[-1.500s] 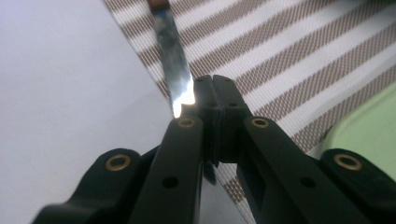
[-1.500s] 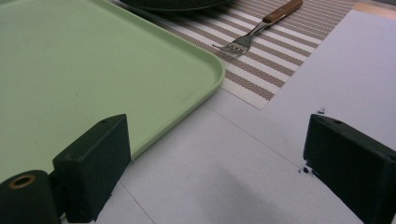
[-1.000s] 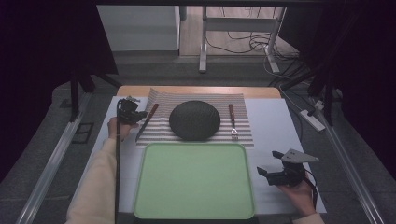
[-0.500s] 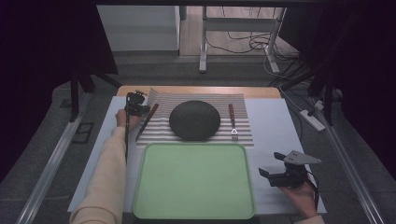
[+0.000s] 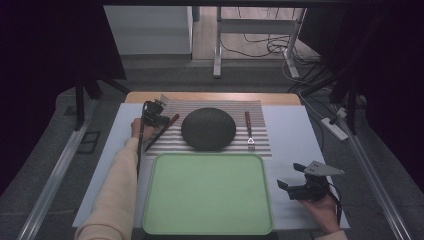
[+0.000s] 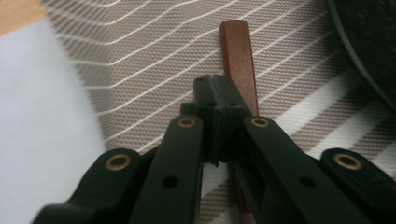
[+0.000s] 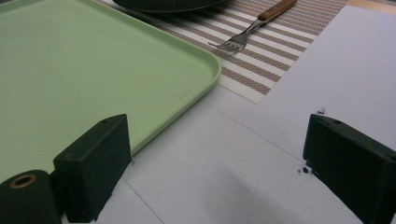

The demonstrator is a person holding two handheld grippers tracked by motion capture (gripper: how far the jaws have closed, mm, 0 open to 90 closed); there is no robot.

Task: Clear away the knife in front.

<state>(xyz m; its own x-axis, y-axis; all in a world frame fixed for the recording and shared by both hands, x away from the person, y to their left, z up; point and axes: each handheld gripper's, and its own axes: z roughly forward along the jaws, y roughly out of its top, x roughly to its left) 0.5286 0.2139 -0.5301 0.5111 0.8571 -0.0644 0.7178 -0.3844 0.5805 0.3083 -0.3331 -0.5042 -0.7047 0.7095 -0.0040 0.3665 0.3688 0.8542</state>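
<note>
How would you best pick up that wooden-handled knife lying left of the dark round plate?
Grip the wooden-handled knife across its narrow brown handle, coming straight down from above. It lies flat on the striped placemat, so jaws must straddle its thin sides. The left gripper, now shut, would need opening first.

On table (image 5: 295, 131): tray (image 5: 207, 192) nearest the person, centred; placemat (image 5: 260, 142) just behind tray; bowl (image 5: 208, 128) upside down mid-placemat; wooden-handled utensil (image 5: 162, 132) left of bowl, slanted; fork (image 5: 248, 130) right of bowl; left gripper (image 5: 154, 116) at placemat's left end, over utensil's handle; right gripper (image 5: 296, 186) right of tray.
</note>
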